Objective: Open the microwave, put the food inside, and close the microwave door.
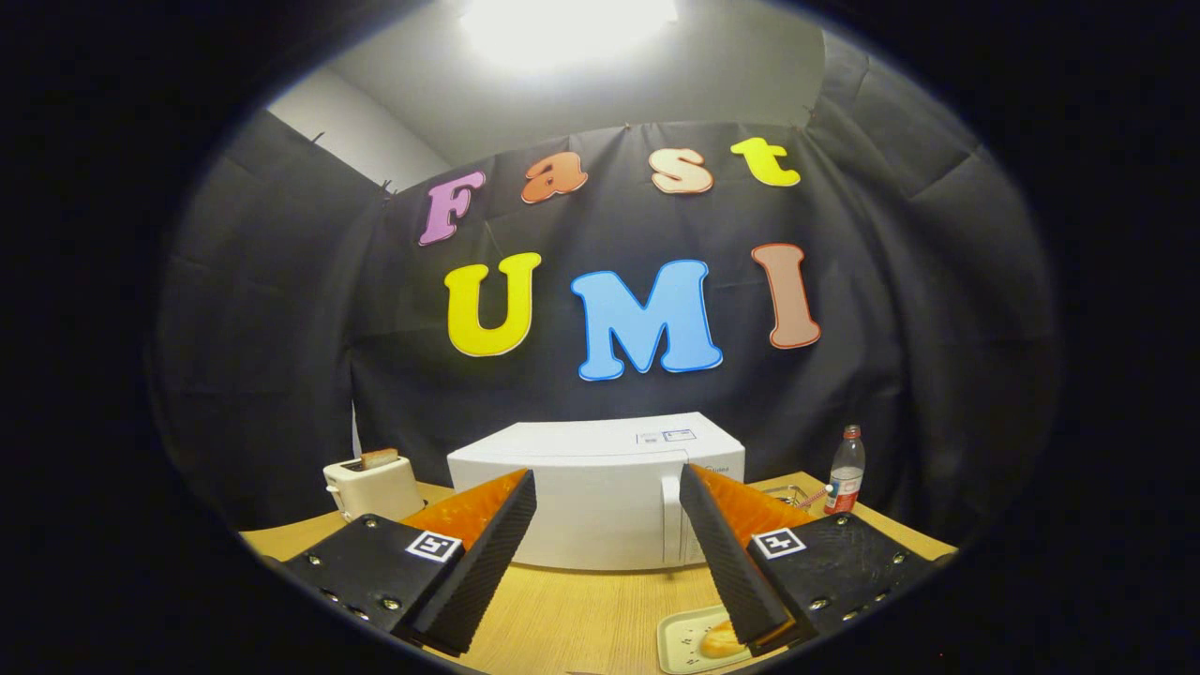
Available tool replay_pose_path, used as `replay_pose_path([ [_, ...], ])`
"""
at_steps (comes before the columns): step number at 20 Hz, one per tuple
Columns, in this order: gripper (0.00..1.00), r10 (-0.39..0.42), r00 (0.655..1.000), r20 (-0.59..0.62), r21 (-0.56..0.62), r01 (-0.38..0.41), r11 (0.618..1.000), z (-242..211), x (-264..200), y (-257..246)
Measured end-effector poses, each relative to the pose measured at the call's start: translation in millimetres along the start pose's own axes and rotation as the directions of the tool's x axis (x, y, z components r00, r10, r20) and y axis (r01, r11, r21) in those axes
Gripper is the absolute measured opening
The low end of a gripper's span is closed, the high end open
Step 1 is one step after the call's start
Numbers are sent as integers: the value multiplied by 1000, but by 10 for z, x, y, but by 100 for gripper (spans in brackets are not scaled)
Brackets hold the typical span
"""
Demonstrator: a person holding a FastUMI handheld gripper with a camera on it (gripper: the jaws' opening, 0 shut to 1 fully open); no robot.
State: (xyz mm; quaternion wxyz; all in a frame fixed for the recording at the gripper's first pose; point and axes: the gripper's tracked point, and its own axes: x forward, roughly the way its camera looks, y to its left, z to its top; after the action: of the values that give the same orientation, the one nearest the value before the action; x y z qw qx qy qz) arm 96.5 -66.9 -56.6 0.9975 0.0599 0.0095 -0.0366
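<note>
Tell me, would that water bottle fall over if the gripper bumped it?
Probably yes. The bottle is tall and narrow and stands upright beside the microwave, so a bump near its cap would likely tip it. It looks like thin clear plastic, probably light. On its side, it might roll. The gripper is open, holding nothing.

A wooden table (572, 609) carries everything here. A white microwave (581, 497) sits toward its back, door shut, straight beyond the fingers. To the left of it stands a small white toaster (373, 487) with a slice of bread (379, 457) poking out of the top. To the right of the microwave, near the back corner, a clear plastic bottle (847, 480) stands upright. Close in, just beside the right finger, a pale tray (684, 642) lies flat holding what looks like a bread roll (720, 640), partly hidden.

The gripper (609, 553) hovers above the table, fingers spread wide, gripping nothing.
</note>
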Motion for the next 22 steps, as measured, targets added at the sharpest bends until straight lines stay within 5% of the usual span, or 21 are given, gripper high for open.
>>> replay_pose_path([
  [22,97,-133,982,-136,-39,128,991,-1126,1322,-622],
])
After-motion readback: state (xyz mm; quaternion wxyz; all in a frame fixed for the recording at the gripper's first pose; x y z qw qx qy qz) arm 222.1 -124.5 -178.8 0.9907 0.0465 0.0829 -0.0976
